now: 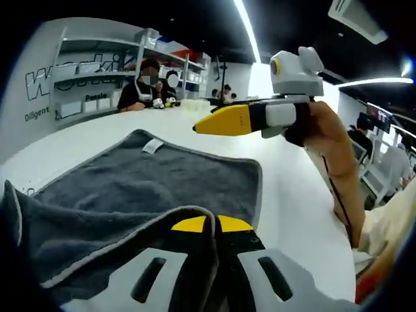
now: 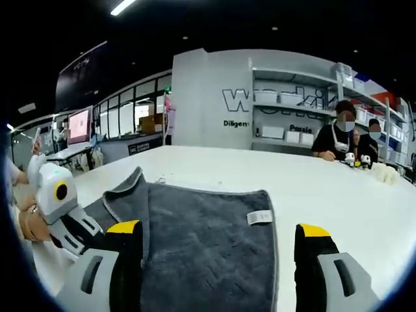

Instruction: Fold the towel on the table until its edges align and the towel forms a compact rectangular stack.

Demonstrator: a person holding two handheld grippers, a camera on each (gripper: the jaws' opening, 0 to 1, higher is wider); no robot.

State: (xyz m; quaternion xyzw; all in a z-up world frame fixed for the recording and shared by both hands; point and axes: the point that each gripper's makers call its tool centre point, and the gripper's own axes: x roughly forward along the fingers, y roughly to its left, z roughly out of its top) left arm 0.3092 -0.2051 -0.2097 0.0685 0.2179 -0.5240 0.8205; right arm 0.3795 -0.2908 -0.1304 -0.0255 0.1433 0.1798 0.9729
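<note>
A grey towel (image 1: 162, 188) with a pale hem and a white label (image 1: 153, 145) lies spread on the white table (image 1: 292, 195). My left gripper (image 1: 211, 224) is shut on a near edge of it, and a lifted fold drapes over the left jaw. In the right gripper view the towel (image 2: 208, 240) lies flat between my right gripper's (image 2: 219, 260) wide-open jaws, with its label (image 2: 260, 217) on the right and a raised flap at its left corner. In the left gripper view a hand holds the right gripper (image 1: 214, 122) above the towel's far edge. The left gripper's body (image 2: 65, 214) shows at the towel's left corner.
Two people (image 2: 338, 140) sit at the table's far side, with small white objects (image 2: 383, 170) beside them. Shelves and a lettered wall (image 2: 273, 104) stand behind. A monitor (image 2: 79, 125) is off to the left. Bare tabletop (image 2: 260, 169) lies past the towel.
</note>
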